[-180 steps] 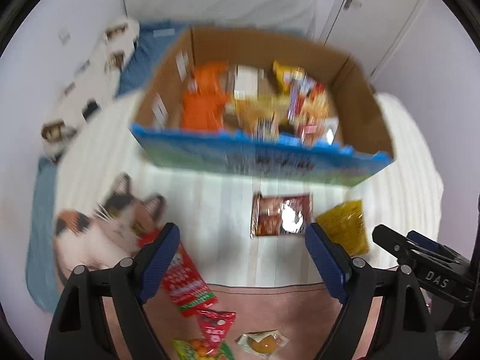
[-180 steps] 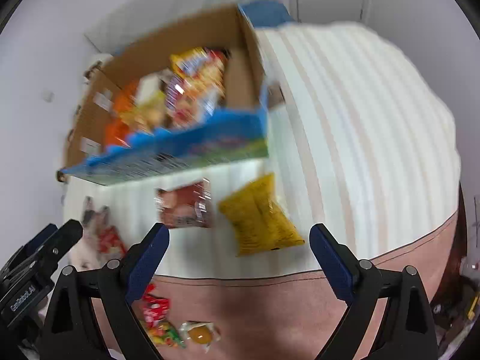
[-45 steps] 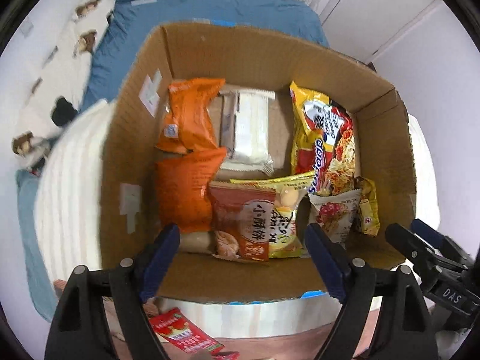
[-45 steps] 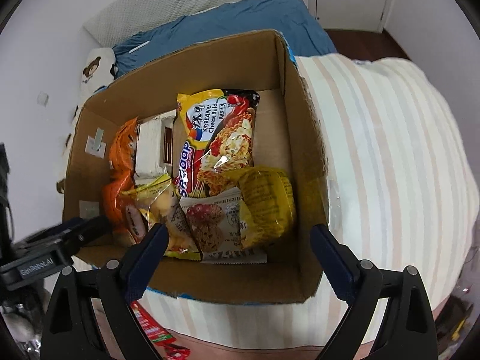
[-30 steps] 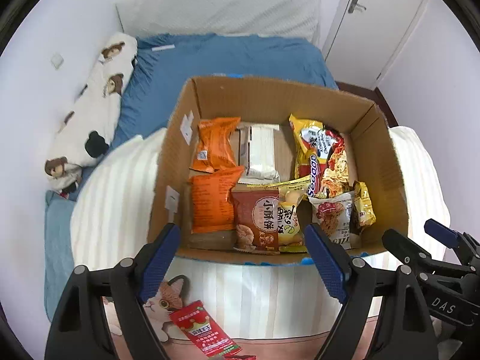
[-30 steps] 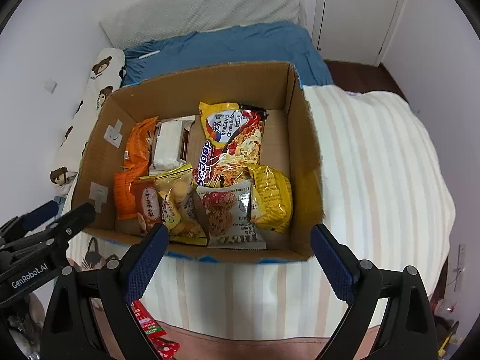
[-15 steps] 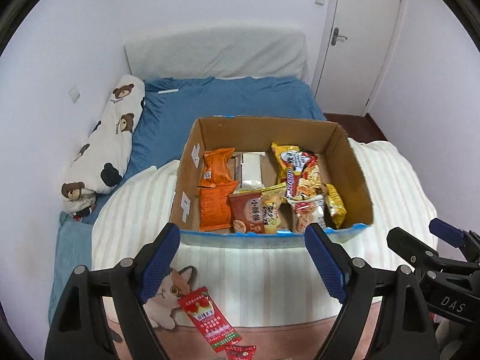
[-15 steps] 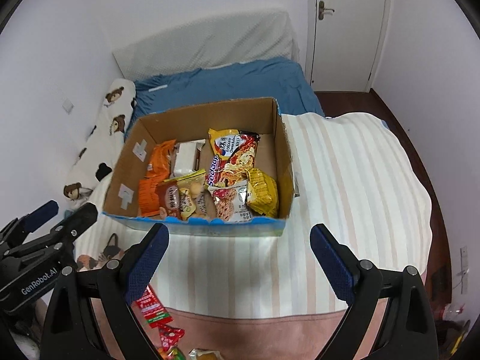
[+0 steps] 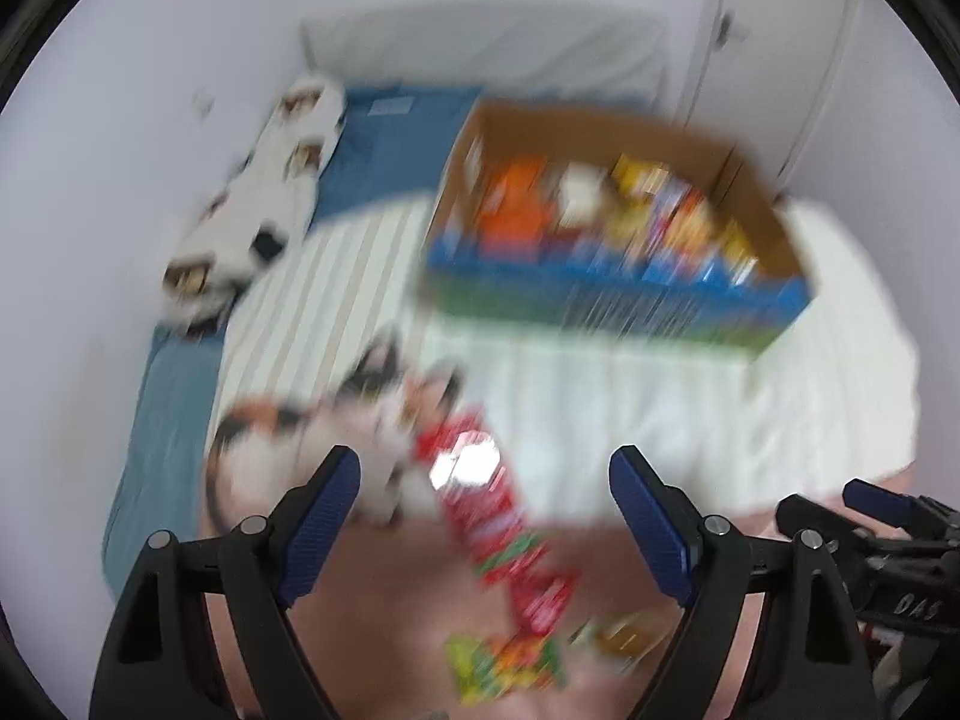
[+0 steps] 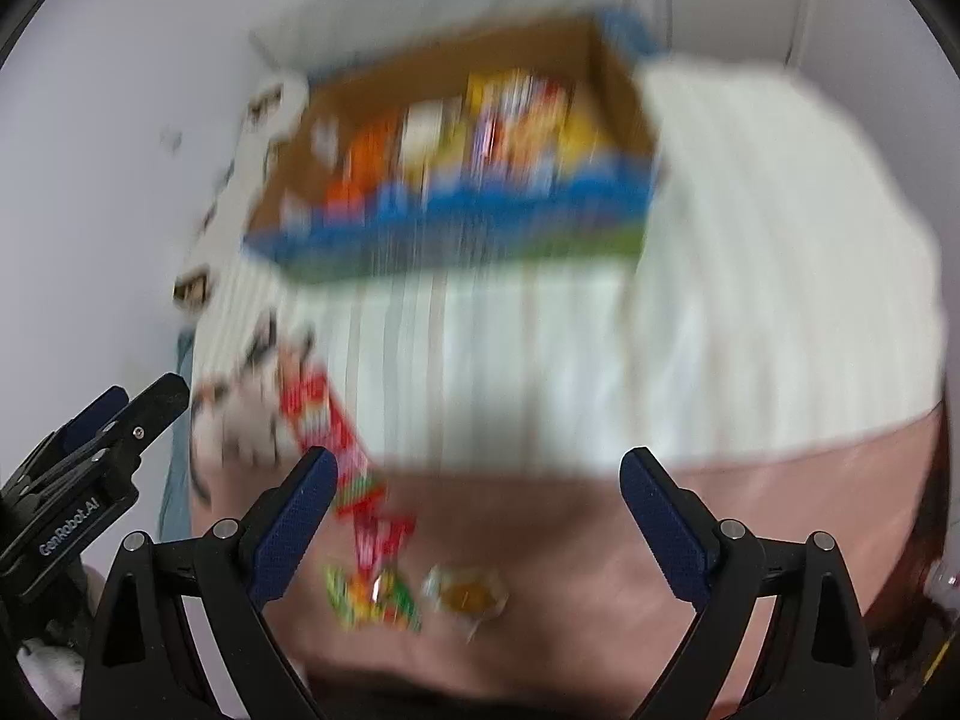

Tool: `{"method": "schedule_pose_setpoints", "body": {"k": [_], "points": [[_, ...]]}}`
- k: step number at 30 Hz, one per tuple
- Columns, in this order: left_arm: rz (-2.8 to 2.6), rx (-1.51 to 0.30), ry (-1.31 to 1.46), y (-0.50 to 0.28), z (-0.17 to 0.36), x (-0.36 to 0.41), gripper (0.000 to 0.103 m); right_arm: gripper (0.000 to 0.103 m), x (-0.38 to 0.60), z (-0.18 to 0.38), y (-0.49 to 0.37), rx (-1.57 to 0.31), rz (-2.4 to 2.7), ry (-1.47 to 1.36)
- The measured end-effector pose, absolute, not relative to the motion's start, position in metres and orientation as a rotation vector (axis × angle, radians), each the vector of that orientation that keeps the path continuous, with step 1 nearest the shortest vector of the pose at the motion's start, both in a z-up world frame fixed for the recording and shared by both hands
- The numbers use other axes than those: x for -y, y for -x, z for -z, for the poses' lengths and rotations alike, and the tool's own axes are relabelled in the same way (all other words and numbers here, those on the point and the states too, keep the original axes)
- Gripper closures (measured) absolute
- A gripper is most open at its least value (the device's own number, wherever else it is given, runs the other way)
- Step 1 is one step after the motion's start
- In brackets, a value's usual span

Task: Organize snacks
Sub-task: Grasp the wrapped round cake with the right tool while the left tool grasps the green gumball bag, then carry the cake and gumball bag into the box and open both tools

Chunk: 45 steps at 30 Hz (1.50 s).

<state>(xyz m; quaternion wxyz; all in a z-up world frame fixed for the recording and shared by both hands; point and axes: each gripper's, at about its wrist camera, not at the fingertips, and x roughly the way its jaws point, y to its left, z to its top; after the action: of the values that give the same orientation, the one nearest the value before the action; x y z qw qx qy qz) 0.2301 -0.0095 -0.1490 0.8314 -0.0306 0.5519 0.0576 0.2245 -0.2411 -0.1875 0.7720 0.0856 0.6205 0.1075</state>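
Both views are blurred by motion. A cardboard box (image 9: 774, 222) (image 10: 618, 78) with a blue front holds several snack packets and stands on the striped blanket. Nearer me a long red packet (image 9: 486, 498) (image 10: 330, 432) lies at the blanket's edge. Below it are a small red packet (image 9: 543, 597) (image 10: 381, 537), a green and yellow packet (image 9: 504, 666) (image 10: 372, 597) and a clear packet with a yellow piece (image 9: 624, 639) (image 10: 468, 594). My left gripper (image 9: 486, 510) is open above the long red packet, nothing held. My right gripper (image 10: 477, 510) is open over pink cloth, empty.
A cat-print cushion (image 9: 312, 438) (image 10: 240, 414) lies left of the red packets. A bear-print pillow (image 9: 258, 204) and blue sheet (image 9: 384, 156) are at the back left. A pink cover (image 10: 690, 540) fills the near side. A door (image 9: 774, 48) stands at the back right.
Both grippers have pulled back from the box toward the near edge of the bed. The box now sits farther up in view and the loose packets have come between the fingers.
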Motion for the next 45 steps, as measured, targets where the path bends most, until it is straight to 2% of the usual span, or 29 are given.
{"method": "schedule_pose_setpoints", "body": {"k": [8,16,19,21,24,30,34,36,38,39,45], "points": [[-0.221,-1.518,0.200,-0.162,0.274,-0.021,0.018,0.009,0.207,0.301,-0.190,-1.636,-0.337,-0.251],[-0.159,-1.669,0.358,-0.139,0.328,-0.020,0.018,0.015,0.199,0.371,-0.163,-1.785,-0.282,-0.159],[-0.137,-1.673,0.397,-0.140,0.333,-0.018,0.018,0.018,0.190,0.377,-0.160,-1.770,-0.290,-0.096],[-0.118,-1.680,0.397,-0.141,0.335,-0.016,0.018,0.042,0.178,0.377,-0.155,-1.736,-0.298,0.041],[-0.074,-1.706,0.377,-0.144,0.339,-0.002,0.018,0.046,0.167,0.372,-0.141,-1.676,-0.350,0.169],[-0.014,-1.765,0.343,-0.148,0.360,0.026,0.018,0.049,0.191,0.364,-0.135,-1.666,-0.340,0.088],[-0.046,-1.707,0.369,-0.152,0.365,0.033,0.019,0.047,0.205,0.366,-0.140,-1.699,-0.336,0.017],[-0.057,-1.674,0.362,-0.156,0.359,0.035,0.032,0.045,0.211,0.370,-0.142,-1.712,-0.322,-0.028],[-0.047,-1.657,0.344,-0.155,0.354,0.036,0.034,0.044,0.212,0.372,-0.141,-1.714,-0.314,-0.012],[-0.043,-1.649,0.336,-0.153,0.352,0.038,0.040,0.043,0.210,0.373,-0.139,-1.707,-0.311,0.003],[-0.026,-1.631,0.306,-0.146,0.338,0.046,0.043,0.054,0.195,0.362,-0.118,-1.634,-0.324,0.081]]}}
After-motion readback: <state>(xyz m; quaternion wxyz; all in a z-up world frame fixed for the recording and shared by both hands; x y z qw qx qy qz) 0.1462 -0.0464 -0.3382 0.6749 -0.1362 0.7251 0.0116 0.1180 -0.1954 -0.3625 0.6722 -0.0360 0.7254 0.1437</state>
